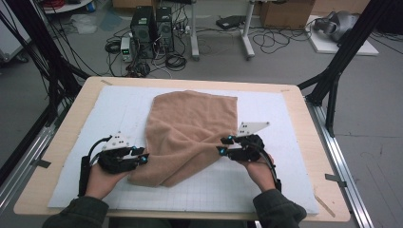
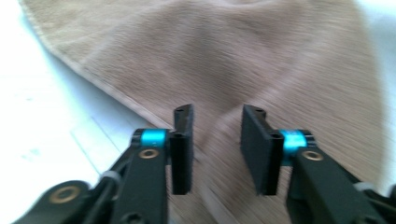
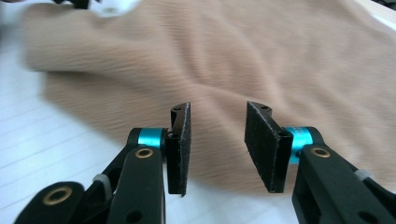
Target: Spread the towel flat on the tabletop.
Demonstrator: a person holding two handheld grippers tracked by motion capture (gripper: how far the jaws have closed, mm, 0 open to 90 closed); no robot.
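- The counter [image 1: 309, 142] is a pale wooden rectangle with rounded corners, and a white sheet [image 1: 266, 180] ruled with a faint grid covers most of its top.
- A tan towel [image 1: 190, 128] of soft, ribbed pile lies on the middle of the sheet; its far part is flat and roughly square, while its near part is bunched into folds that narrow to a rounded lump at the near left.
- The left tongs [image 1: 145, 156], black with blue collars, sit at the towel's near left edge. In the left gripper view they [image 2: 215, 149] stand partly apart over the pile, with nothing pinched between the flat pads.
- The right tongs [image 1: 221, 145] sit at the towel's right edge, at a fold. In the right gripper view they [image 3: 217, 147] are likewise partly apart and hold nothing.
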